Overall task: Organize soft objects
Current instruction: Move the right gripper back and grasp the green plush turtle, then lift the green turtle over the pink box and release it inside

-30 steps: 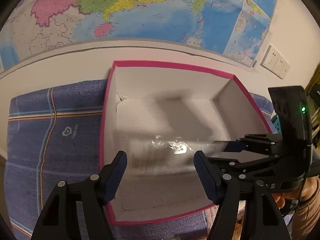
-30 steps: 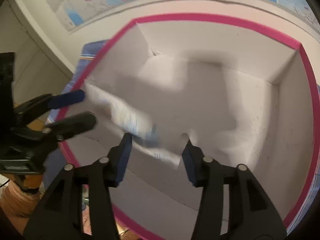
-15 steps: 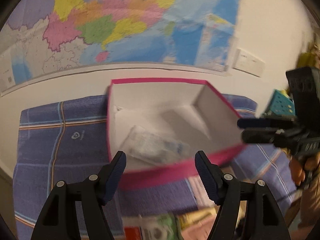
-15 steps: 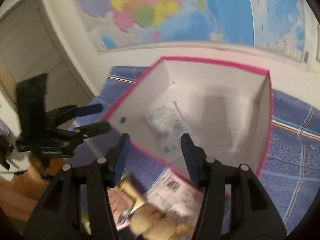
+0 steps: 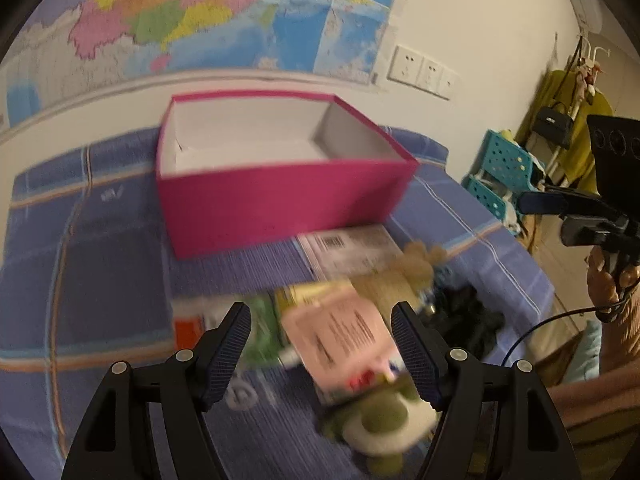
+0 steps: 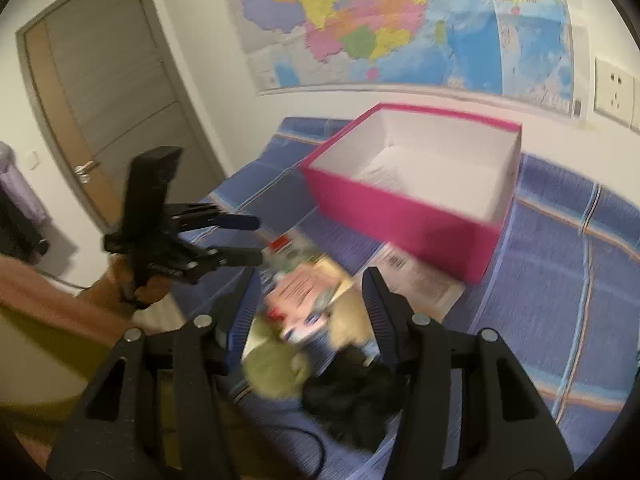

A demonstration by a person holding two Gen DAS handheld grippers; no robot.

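A pink box (image 5: pixel 280 200) (image 6: pixel 400 208) with a white inside stands open on the blue checked cloth (image 5: pixel 100 260). In front of it lies a pile: a pink packet (image 5: pixel 344 332) (image 6: pixel 300 292), a green plush (image 5: pixel 380 420) (image 6: pixel 276 372), a tan plush (image 5: pixel 416 264) (image 6: pixel 352 320), black cloth (image 5: pixel 468 320) (image 6: pixel 352 396) and a white barcoded packet (image 5: pixel 352 248) (image 6: pixel 420 280). My left gripper (image 5: pixel 324 344) (image 6: pixel 240 240) hovers open over the pink packet, holding nothing. Over the pile's near side, my right gripper (image 6: pixel 308 304) (image 5: pixel 560 216) is open and empty too.
A map (image 5: pixel 240 12) covers the wall behind the box, with sockets (image 5: pixel 420 72) beside it. Teal baskets (image 5: pixel 504 168) and hanging yellow clothes stand off the cloth's right edge. A grey door (image 6: pixel 112 92) is at the left. The cloth's front edge runs just below the pile.
Both grippers have pulled back from inside the pink box, leaving a clear packet in it. The box now sits farther off and the pile of soft things has come into view.
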